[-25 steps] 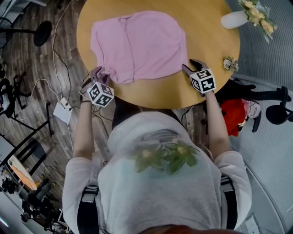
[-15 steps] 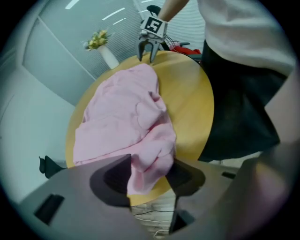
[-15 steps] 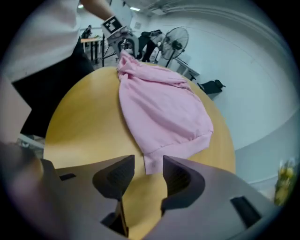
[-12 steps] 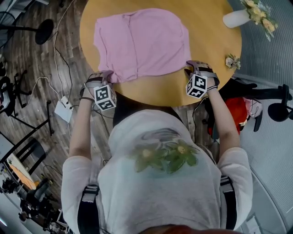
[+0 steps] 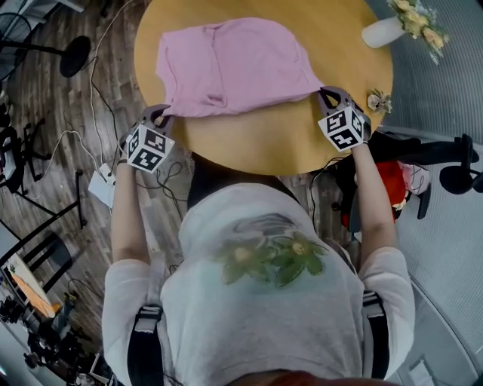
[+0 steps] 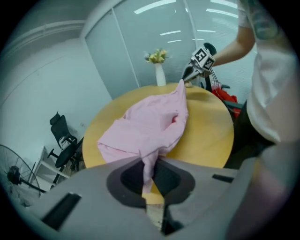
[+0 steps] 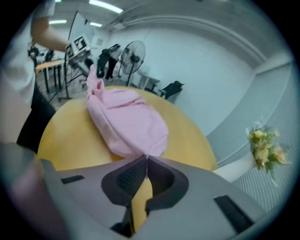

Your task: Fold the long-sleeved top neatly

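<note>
Both grippers pinch the near corners of the pink top.
The left gripper (image 5: 160, 114) and right gripper (image 5: 326, 93) have each just closed their jaws on a near corner of the pink long-sleeved top (image 5: 234, 64), with cloth clamped between the pads. The top lies over the far half of the round tabletop (image 5: 264, 147), and its gripped corners are raised near the front edge.

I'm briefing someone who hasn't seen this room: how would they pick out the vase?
Find the round wooden table with the pink long-sleeved top on it. At the table's far right edge, beyond the top, stands a white vase. It alone holds yellow flowers; the small flower sprig nearer the person lies loose on the wood.
</note>
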A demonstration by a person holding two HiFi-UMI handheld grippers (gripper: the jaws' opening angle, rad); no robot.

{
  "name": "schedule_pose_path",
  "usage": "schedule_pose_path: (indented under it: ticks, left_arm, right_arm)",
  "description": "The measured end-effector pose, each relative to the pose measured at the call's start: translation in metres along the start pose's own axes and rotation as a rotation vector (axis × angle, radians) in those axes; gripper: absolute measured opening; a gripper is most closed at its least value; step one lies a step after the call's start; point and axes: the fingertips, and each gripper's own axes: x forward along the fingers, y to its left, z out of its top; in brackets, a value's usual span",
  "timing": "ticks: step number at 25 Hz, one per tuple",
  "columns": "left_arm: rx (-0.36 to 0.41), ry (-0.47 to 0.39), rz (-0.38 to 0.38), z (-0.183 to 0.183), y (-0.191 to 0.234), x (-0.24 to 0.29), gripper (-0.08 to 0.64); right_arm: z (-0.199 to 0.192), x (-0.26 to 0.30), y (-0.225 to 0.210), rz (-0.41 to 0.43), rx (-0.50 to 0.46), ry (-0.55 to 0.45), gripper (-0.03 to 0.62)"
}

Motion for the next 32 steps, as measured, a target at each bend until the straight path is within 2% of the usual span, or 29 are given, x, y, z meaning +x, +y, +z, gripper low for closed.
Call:
schedule_pose_path:
  ticks: [2,4,6,8,12,15,18,20,22,25,28,30,32]
  left_arm:
    - [-0.032,-0.061,0.046,0.022,0.026,-0.014,0.021]
    - [-0.043,-0.110,0.080,0.045,0.047,-0.025,0.020]
    - [-0.055,-0.129,0.100,0.055,0.060,-0.030,0.018]
    - [-0.059,-0.138,0.101,0.056,0.062,-0.031,0.018]
    - [-0.134,-0.133,0.034,0.032,0.039,-0.030,0.018]
    - [-0.181,-0.130,-0.035,0.012,0.016,-0.041,0.018]
    - [-0.216,-0.146,-0.086,0.001,0.014,-0.053,0.018]
    - [-0.236,-0.160,-0.100,0.002,0.031,-0.054,0.018]
    - [-0.244,-0.169,-0.105,0.010,0.057,-0.049,0.018]
    - [-0.242,-0.160,-0.123,0.026,0.094,-0.031,0.018]
    - [-0.313,-0.156,-0.187,0.037,0.132,-0.010,0.018]
    - [-0.375,-0.146,-0.218,0.041,0.157,0.007,0.018]
    - [-0.379,-0.099,-0.227,0.039,0.175,0.028,0.018]
  right_arm:
    - [0.027,-0.016,-0.040,-0.065,0.105,-0.088,0.026]
    - [0.050,-0.027,-0.073,-0.115,0.163,-0.145,0.026]
    - [0.065,-0.032,-0.089,-0.134,0.185,-0.169,0.026]
    - [0.066,-0.033,-0.087,-0.127,0.180,-0.163,0.026]
    - [0.043,-0.036,-0.051,-0.057,0.159,-0.120,0.026]
    - [0.029,-0.049,-0.014,0.028,0.142,-0.091,0.026]
    - [0.024,-0.061,0.007,0.105,0.147,-0.073,0.026]
    - [0.031,-0.061,0.002,0.110,0.171,-0.080,0.026]
    - [0.043,-0.053,-0.014,0.083,0.197,-0.088,0.026]
    - [0.057,-0.032,-0.039,0.035,0.225,-0.047,0.026]
    - [0.066,-0.002,-0.064,0.016,0.270,0.005,0.026]
    - [0.071,0.022,-0.080,0.027,0.337,0.021,0.026]
    - [0.076,0.048,-0.095,0.049,0.408,0.035,0.026]
